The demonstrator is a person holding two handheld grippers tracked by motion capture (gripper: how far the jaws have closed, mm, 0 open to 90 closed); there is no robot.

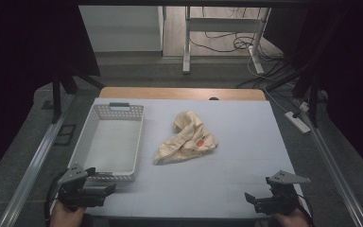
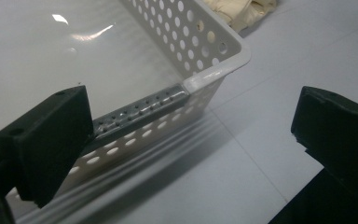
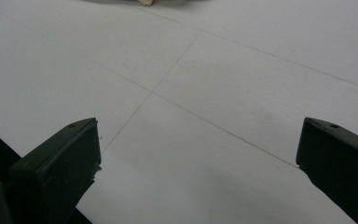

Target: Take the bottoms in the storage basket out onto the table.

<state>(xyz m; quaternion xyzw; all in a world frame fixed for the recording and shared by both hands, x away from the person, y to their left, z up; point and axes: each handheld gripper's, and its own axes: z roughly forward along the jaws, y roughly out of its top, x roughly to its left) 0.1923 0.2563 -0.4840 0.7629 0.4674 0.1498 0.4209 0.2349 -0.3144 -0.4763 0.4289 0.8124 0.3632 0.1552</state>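
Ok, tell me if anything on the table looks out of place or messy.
Only the cream cloth: it lies crumpled in a heap mid-table, right of the white basket, not in it. Nothing looks spilled or damaged. Both grippers sit open at the near edge.

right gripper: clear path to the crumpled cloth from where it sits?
Probably yes. The right gripper is open at the near edge, and bare table lies between it and the cream cloth. The basket stands off to the left, out of the way.

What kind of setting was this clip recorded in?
Probably a lab or recording workspace: a covered table framed by metal rails, dark curtains on both sides, and loose cables on the floor beyond.
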